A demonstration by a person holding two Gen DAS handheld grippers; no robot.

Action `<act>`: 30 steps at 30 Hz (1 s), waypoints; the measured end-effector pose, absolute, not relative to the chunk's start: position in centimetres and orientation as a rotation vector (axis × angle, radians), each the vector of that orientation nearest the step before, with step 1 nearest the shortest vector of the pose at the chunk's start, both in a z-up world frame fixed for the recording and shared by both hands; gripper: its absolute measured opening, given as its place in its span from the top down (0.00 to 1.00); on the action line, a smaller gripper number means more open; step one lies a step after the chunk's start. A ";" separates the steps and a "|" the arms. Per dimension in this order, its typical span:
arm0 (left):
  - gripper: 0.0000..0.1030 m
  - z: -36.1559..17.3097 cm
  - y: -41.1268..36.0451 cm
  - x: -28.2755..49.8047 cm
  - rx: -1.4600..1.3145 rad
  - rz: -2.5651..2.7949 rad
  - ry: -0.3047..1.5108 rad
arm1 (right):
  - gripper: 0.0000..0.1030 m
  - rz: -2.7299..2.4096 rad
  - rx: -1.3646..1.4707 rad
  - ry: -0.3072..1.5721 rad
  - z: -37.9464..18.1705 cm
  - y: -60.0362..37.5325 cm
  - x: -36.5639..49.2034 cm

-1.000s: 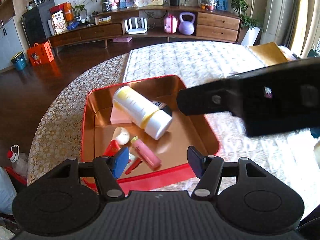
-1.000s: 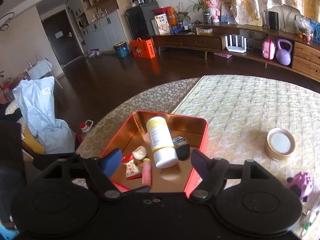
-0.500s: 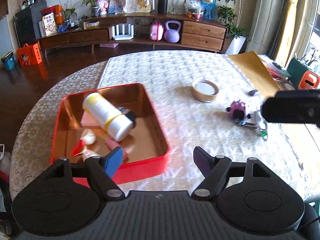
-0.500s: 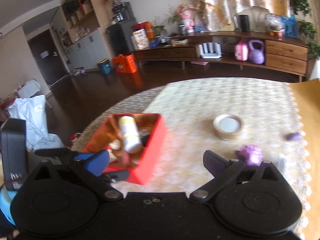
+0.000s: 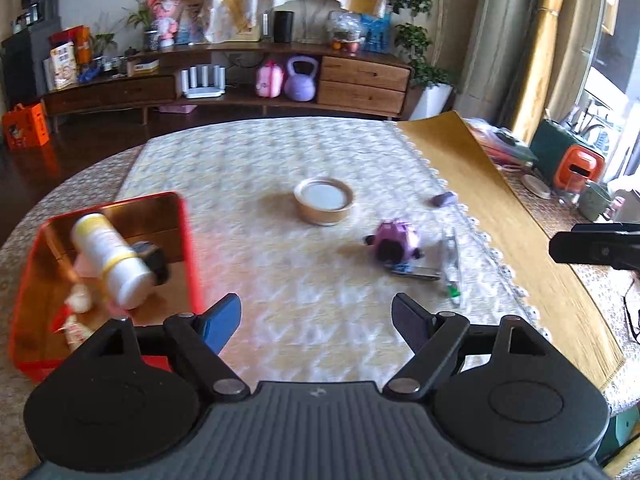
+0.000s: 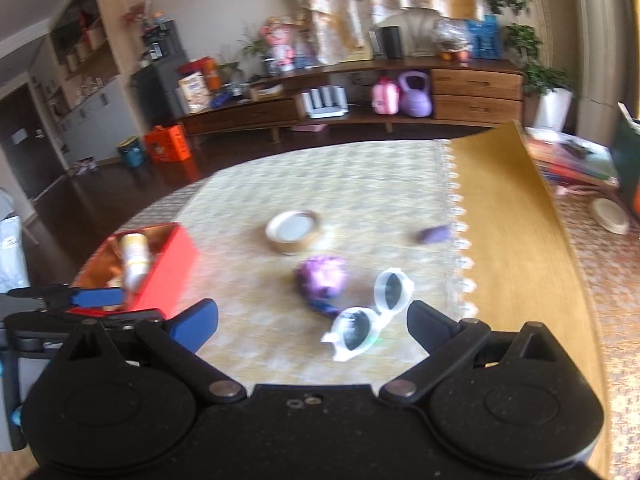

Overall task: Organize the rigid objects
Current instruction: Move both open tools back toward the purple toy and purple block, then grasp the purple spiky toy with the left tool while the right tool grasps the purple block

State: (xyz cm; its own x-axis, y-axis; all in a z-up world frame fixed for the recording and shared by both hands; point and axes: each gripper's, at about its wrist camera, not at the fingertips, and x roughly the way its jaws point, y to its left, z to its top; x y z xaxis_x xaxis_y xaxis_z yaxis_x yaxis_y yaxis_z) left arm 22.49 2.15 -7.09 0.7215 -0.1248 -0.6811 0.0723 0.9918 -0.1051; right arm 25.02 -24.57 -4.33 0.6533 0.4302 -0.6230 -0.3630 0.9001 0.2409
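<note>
left tool (image 5: 316, 320): wide open, holds nothing | right tool (image 6: 312, 322): wide open, holds nothing | white sunglasses (image 6: 370, 312) between its fingers | purple toy (image 6: 322, 278) just ahead | red tray (image 5: 188, 240) front-left of the left tool on desk (image 5: 248, 184)

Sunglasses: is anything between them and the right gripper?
Nothing visible. The sunglasses lie on the cloth just ahead of the open right gripper. The purple toy sits behind them, not in the path.
</note>
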 end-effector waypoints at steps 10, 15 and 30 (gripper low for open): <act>0.20 -8.6 -2.3 25.6 -0.054 -0.155 0.753 | 0.02 0.367 0.119 0.762 -7.0 -29.7 28.9; 0.20 -9.7 -3.6 27.6 -0.034 -0.167 0.759 | 0.02 0.366 0.111 0.773 -8.0 -30.2 31.5; 0.20 -12.7 -5.8 33.2 -0.054 -0.203 0.784 | 0.11 0.364 0.060 0.793 -11.7 -28.7 39.3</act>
State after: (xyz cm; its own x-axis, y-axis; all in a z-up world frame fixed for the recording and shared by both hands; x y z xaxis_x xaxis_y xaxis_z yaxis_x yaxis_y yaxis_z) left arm 33.18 -5.84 -12.68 0.6895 -0.2012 -0.6958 0.1615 0.9792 -0.1231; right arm 39.28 -28.73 -11.67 0.6427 0.3418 -0.6857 -0.2974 0.9361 0.1878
